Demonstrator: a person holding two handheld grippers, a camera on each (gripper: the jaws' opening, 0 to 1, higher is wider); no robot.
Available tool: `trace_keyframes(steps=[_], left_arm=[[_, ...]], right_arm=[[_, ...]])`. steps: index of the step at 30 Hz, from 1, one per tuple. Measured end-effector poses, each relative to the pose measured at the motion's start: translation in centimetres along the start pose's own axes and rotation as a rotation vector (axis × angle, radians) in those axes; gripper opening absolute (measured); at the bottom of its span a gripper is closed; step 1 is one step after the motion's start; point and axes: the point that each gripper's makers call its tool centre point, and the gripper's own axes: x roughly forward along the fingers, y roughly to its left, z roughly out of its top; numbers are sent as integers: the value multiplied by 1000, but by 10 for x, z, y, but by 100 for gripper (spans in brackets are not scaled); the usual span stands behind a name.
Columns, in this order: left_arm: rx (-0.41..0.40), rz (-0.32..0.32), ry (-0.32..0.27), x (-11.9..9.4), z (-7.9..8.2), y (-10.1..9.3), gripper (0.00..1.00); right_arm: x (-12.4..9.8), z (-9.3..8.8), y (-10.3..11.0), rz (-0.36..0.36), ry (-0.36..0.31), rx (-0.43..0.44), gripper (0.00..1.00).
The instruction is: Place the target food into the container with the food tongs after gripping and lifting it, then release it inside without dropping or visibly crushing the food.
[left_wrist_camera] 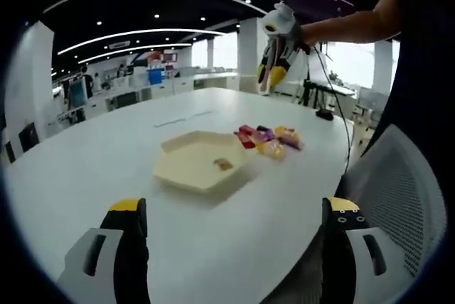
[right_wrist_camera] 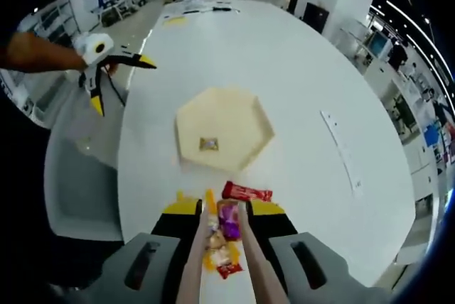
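Two hand-held grippers are working over a white oval table (left_wrist_camera: 85,155), where a cream hexagonal tray (right_wrist_camera: 224,128) is sitting with one small wrapped snack (right_wrist_camera: 209,143) already lying inside it, toward the corner nearest the pile.

In the right gripper view, the right gripper (right_wrist_camera: 226,213) is clasping a pair of pale food tongs (right_wrist_camera: 190,268), whose two arms are standing parted and reaching forward on either side of the pile of wrapped snacks (right_wrist_camera: 223,236); nothing is pinched between them yet. The snacks are lying directly between and just past the tong tips, on the near side of the tray, and the tray is lying straight ahead beyond them. A red bar-shaped packet (right_wrist_camera: 247,192) is lying crosswise to the tongs at the tray-side edge of the pile, between pile and tray, its long axis running across the line of approach. A purple packet (right_wrist_camera: 229,220), a yellow one and a red one are showing among roughly half a dozen; the exact count cannot be told.

The left gripper (left_wrist_camera: 231,219) is hanging wide open and empty on the far side of the tray from the pile, well apart from the food, so the right is plainly the nearer. In the left gripper view the pile (left_wrist_camera: 270,139) is lying just beside the tray (left_wrist_camera: 202,163).
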Motion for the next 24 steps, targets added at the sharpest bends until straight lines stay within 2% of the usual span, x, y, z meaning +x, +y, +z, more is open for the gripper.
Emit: trace_keyframes(steps=[3, 10, 15, 18, 24], left_arm=[[36, 28, -26, -3, 5, 4, 100], [8, 77, -62, -10, 10, 17, 100], [4, 52, -39, -7, 5, 14, 100], [6, 44, -48, -8, 7, 10, 100], [-8, 22, -60, -8, 10, 7, 100]], right_arm=[[-5, -9, 1, -12, -3, 5, 23], [-12, -22, 1, -48, 0, 34, 23], [-16, -29, 6, -59, 3, 66, 24], [-16, -31, 8, -63, 7, 82, 24], [-17, -33, 7, -84, -14, 188, 23]])
